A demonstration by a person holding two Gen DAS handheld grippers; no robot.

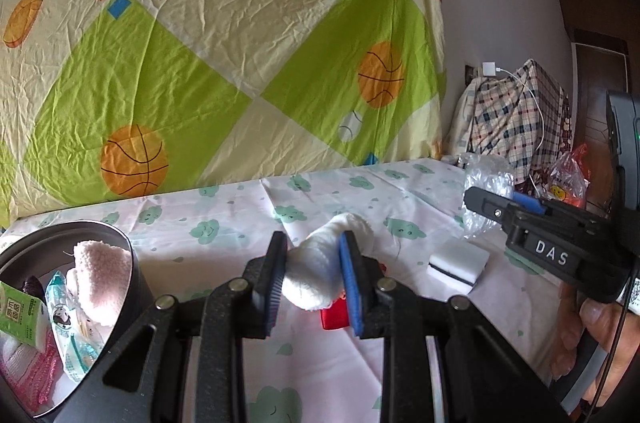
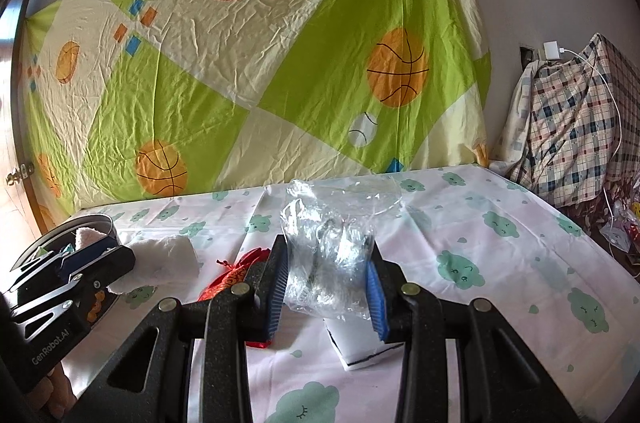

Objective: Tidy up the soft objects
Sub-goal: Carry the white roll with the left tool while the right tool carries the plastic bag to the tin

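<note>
White rolled terry towel [image 1: 320, 271]: held above the cloud-print sheeted bed [image 1: 248, 219], long axis running from near-left toward the far right edge, far end rounded. Left gripper [image 1: 314, 275]: narrowly parted, blue pads clamping the roll's middle. Dark round metal bin [image 1: 132, 263]: at the bed's left edge, holding pink towels. Red pouch [image 1: 334, 317] lies beneath; white sponge block [image 1: 458, 265] is to the right. Crumpled clear plastic bag [image 2: 328, 263]: pinched by the right gripper [image 2: 328, 287], above mid-bed; open sheet extends toward the right edge.

The left gripper [image 1: 314, 279] and the right gripper [image 2: 328, 287] are black, with blue ribbed pads [image 1: 352, 287] and silver rivets [image 1: 165, 302].
</note>
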